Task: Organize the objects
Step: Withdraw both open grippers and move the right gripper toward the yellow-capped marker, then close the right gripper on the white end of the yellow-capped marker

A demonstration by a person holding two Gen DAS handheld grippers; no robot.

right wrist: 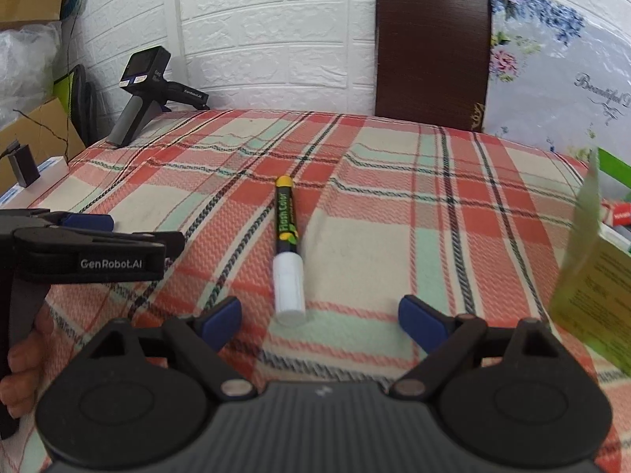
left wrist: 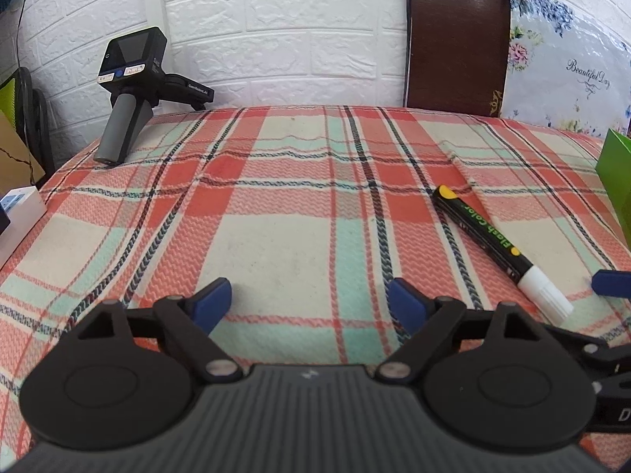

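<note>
Flash Color marker (right wrist: pixel 289 244) flat on the plaid cloth (right wrist: pixel 374 205), twelve o'clock of the right gripper (right wrist: pixel 320 317), jaws spread and empty, left gripper (left wrist: pixel 310 301) likewise released, GenRobot.AI on its side, marker at its two o'clock.

Plaid cloth (right wrist: pixel 374 205): red, cream, mint w/ dark lines; marker (right wrist: pixel 287 232): black barrel, yellow end, white cap; wall (right wrist: pixel 276 19): white brick relief; board (right wrist: pixel 432 51): dark brown; pillow (right wrist: pixel 552 79): pale blue, floral; gripper pads (right wrist: pixel 221 321): blue.

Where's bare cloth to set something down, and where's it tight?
Free: the plaid cloth between the spare gripper at the far left corner and the marker. Also between marker and green box. Tight: right edge, by box and leaflet.
</note>
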